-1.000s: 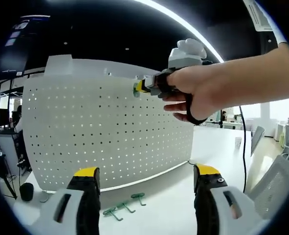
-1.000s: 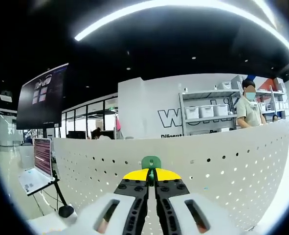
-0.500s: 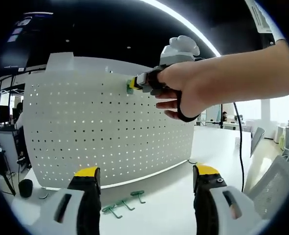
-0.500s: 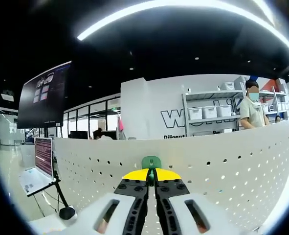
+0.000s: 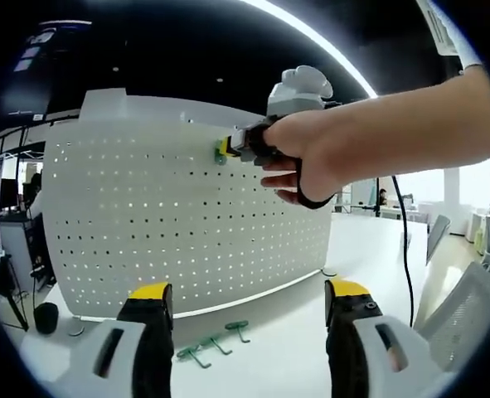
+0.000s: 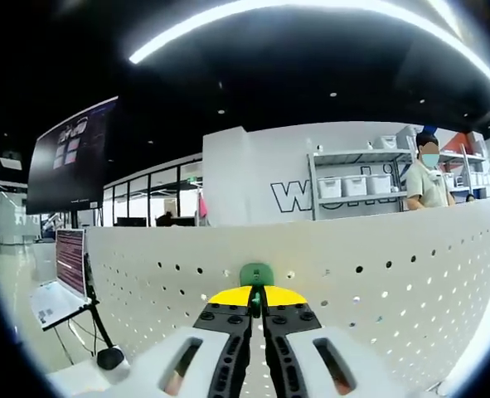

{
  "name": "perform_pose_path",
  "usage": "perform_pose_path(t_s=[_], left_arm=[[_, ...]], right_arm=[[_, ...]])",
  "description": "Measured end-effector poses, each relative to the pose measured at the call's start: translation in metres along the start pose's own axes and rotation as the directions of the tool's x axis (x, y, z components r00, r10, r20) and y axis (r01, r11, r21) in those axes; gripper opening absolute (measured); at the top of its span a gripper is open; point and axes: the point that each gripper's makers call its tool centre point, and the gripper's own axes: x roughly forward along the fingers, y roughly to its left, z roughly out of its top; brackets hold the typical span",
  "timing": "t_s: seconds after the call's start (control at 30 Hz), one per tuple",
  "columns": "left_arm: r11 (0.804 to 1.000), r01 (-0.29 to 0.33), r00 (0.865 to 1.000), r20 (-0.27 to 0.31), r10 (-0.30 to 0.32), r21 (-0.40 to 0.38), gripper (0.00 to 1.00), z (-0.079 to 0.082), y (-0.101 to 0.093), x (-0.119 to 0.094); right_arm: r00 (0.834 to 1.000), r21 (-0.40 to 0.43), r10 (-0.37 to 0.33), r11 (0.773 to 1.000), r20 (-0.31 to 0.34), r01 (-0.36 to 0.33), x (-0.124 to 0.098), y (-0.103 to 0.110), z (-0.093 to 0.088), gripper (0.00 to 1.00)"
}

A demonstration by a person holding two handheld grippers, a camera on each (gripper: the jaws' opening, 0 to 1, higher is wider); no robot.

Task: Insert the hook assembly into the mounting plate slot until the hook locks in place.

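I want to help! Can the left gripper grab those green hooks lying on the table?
Probably yes. The left gripper is open, and the spare green hooks lie on the white table just ahead between its jaws, with nothing over them.

A big white board full of small holes point(image 5: 186, 215) stands up on a white table point(image 5: 352, 257), and three small green hooks point(image 5: 215, 344) lie on the table just in front of the board's bottom edge, between the left gripper's point(image 5: 245, 332) two wide-apart jaws. Up near the top of the board, a hand point(image 5: 311, 157) holds the right gripper point(image 5: 225, 148) with a small green hook point(image 6: 256, 274) pinched at its tip, close against the holes. Behind the board there are shelves with boxes point(image 6: 356, 186) and a person point(image 6: 429, 178) to the right, and a big dark screen point(image 6: 69, 157) hangs to the left.
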Motion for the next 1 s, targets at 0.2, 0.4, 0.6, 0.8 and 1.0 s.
perform_pose_path(t_s=[0.2, 0.4, 0.6, 0.8, 1.0], left_arm=[[1.0, 0.002, 1.0, 0.0, -0.002, -0.008, 0.77, -0.002, -0.001, 0.0], [1.0, 0.009, 1.0, 0.005, -0.009, -0.015, 0.75, -0.001, -0.004, -0.002], [1.0, 0.006, 1.0, 0.007, -0.006, -0.019, 0.75, -0.001, -0.002, -0.004], [1.0, 0.001, 1.0, 0.012, -0.001, -0.02, 0.74, 0.0, -0.001, -0.006], [1.0, -0.001, 1.0, 0.009, 0.002, -0.02, 0.74, 0.0, 0.001, -0.006]], right_arm=[[0.999, 0.002, -0.036, 0.999, -0.015, 0.036, 0.001, 0.0, -0.001, 0.02], [0.994, 0.057, -0.105, 0.993, -0.042, 0.107, 0.003, 0.0, -0.002, 0.04], [0.989, 0.078, -0.128, 0.988, -0.076, 0.133, 0.004, 0.003, -0.012, 0.05], [0.989, 0.069, -0.121, 0.99, -0.083, 0.127, 0.003, 0.003, -0.013, 0.03], [0.99, 0.07, -0.114, 0.99, -0.078, 0.119, 0.003, 0.002, -0.013, 0.04]])
